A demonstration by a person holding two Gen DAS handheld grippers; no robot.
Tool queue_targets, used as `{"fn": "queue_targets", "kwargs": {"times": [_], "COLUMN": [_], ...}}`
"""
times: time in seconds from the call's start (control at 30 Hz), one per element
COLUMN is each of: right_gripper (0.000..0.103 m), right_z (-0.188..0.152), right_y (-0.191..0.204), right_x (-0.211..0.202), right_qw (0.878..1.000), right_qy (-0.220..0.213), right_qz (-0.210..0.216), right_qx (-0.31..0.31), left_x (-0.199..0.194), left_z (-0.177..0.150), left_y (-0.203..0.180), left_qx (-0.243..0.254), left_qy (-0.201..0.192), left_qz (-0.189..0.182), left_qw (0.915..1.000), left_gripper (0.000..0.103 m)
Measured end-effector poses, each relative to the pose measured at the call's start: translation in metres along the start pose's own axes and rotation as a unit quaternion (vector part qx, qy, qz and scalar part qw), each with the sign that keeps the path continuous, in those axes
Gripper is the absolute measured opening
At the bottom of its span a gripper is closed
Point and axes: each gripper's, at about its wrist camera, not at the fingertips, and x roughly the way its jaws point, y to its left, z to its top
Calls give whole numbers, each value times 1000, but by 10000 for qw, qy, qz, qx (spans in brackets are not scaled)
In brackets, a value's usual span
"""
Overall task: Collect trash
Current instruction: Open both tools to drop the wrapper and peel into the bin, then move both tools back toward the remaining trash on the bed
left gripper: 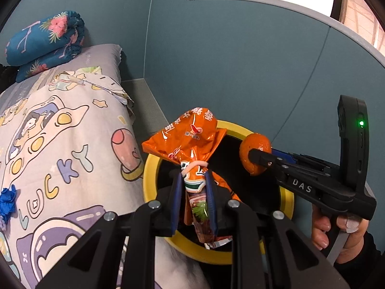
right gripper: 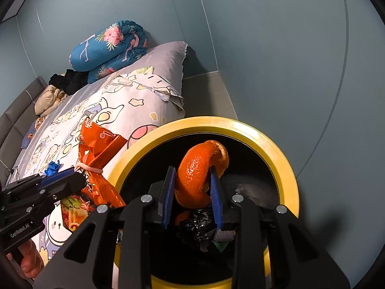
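1. We hold two pieces of trash over the yellow-rimmed bin [right gripper: 284, 159] beside the bed [left gripper: 60, 125]: the left gripper [left gripper: 193, 192] is clamped on an orange snack packet [left gripper: 192, 139] tied with a rubber band, and the right gripper [right gripper: 192, 192] is clamped on a curl of orange peel [right gripper: 199, 168]

2. The peel hangs well inside the rim in the right wrist view, above a black bag [right gripper: 197, 226] already in the bin; we judge it ready to drop once the jaws part

3. The packet sits over the bin's left edge, near the bed, so we should carry it further over the dark opening before letting go, or its flared top may catch the rim and tip onto the quilt

4. A crumpled blue scrap [left gripper: 8, 202] lies on the quilt to the left, well apart from the bin, and looks like the next pickup

5. A rolled floral blanket [right gripper: 108, 45] and dark clothes [right gripper: 69, 79] lie at the far end of the bed, out of our way; the blue wall stands close behind the bin
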Motion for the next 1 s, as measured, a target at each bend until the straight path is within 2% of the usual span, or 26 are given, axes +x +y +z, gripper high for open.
{"fn": "queue_targets", "kwargs": {"times": [0.23,0.37,0.6,0.8,1.0], "right_gripper": [26,26,26,26,26], "right_z": [4,8,12,16,21], "right_y": [-3,-3,2,28,73], "right_x": [4,1,-8,-23,-34], "right_qw": [9999,9997,9996,9995,9985], "right_qy": [-22,-80,-144,-271,-385], "right_qz": [-114,-199,-240,-141,90], "right_qx": [12,89,99,-63,-389], "left_x": [13,13,-7,-37,-72], "left_z": [0,0,0,-6,-16], "left_y": [1,7,25,48,81], "left_qx": [-55,-199,-427,-572,-819], "left_qy": [59,27,-119,-315,-506], "left_qz": [-105,-133,-62,85,377], "left_qw": [9999,9997,9990,9978,9946], "left_gripper": [19,35,36,36,36]}}
